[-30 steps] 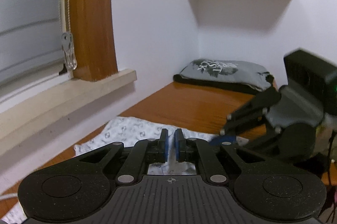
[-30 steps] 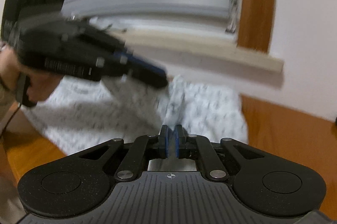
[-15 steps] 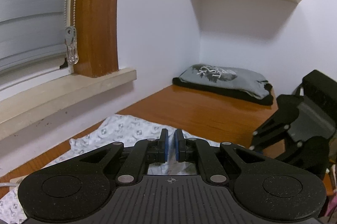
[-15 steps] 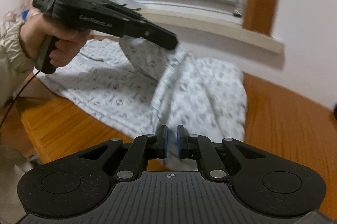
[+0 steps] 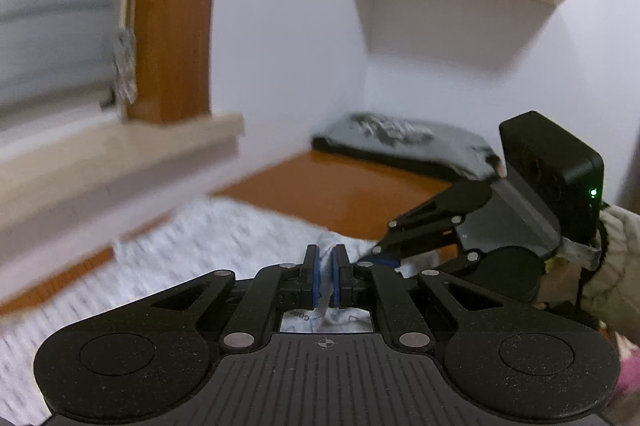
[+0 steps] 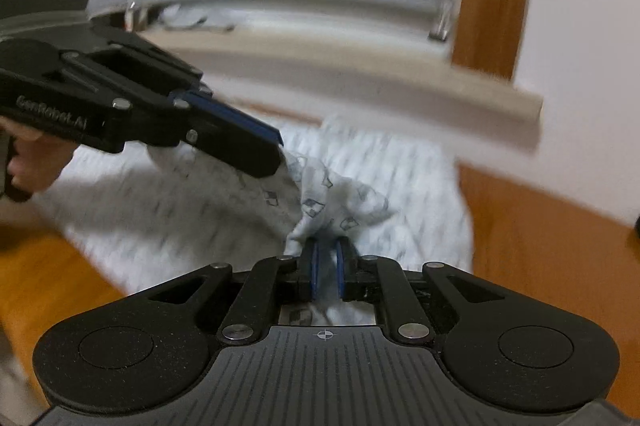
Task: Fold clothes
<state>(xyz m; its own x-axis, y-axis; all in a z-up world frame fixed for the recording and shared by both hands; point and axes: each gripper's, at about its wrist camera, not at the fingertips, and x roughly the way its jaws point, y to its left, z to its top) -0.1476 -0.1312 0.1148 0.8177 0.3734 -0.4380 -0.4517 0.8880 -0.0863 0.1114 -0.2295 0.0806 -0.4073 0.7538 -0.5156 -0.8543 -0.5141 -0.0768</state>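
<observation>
I have both tongs pinched on the same patterned garment (image 6: 360, 193), which lies spread over the wooden table (image 6: 552, 234) under the window sill (image 6: 360, 65). The left tongs (image 5: 326, 280) grip a bunched fold of white cloth between their blue pads, and the right tongs (image 6: 325, 274) hold another gathered bit of it, lifted just off the rest. In the right wrist view the left tongs (image 6: 276, 153) bite the cloth close beside mine, so the two grips sit near each other on one raised ridge.

My worry is the grip itself. Each pinch looks like a small wad, not a clean edge, so I judge that a quick pull could let the cloth slide out of one side and drop the fold crooked. With the two tongs this close they could also knock together. Both views are smeared with motion, so I cannot tell which layer I hold, and dragging the wrong one would rumple what lies flat. A folded grey shirt (image 5: 404, 137) sits well apart in the corner.
</observation>
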